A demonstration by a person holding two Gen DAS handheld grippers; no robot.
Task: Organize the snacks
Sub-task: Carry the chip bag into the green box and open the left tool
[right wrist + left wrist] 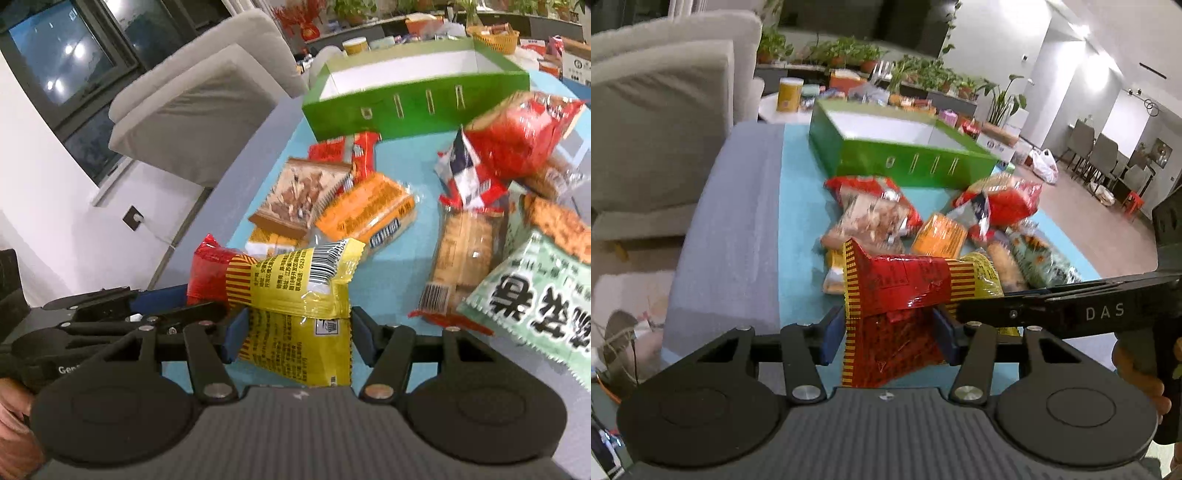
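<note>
The desk (798,206), covered in a light blue cloth with a grey padded strip along its left edge, carries everything here. At its far side stands the green box (905,162) (413,107), open at the top with a white inside; nothing can be seen lying in it. In front of the box lies a loose heap of snack packets: a red bag (517,133) to the right, a pale green bag with large black characters (532,295) nearest the right wrist camera, a brown nut packet (299,195), and an orange packet (365,214) just beside it.

Both claws meet at the near edge of the heap, and both clamp one red-and-yellow packet (897,291) (295,284), held up off the cloth. The left claw (890,332) pinches its red end between blue pads (833,339). The right claw (295,336) pinches its yellow end, the barcode side facing up.

From the left wrist view, the right claw's black body reaches in from the right, level and crosswise, its tip touching the packet, with the person's hand (1141,373) wrapped around its grip. From the right wrist view, the left claw comes in from the left in the same way.
</note>
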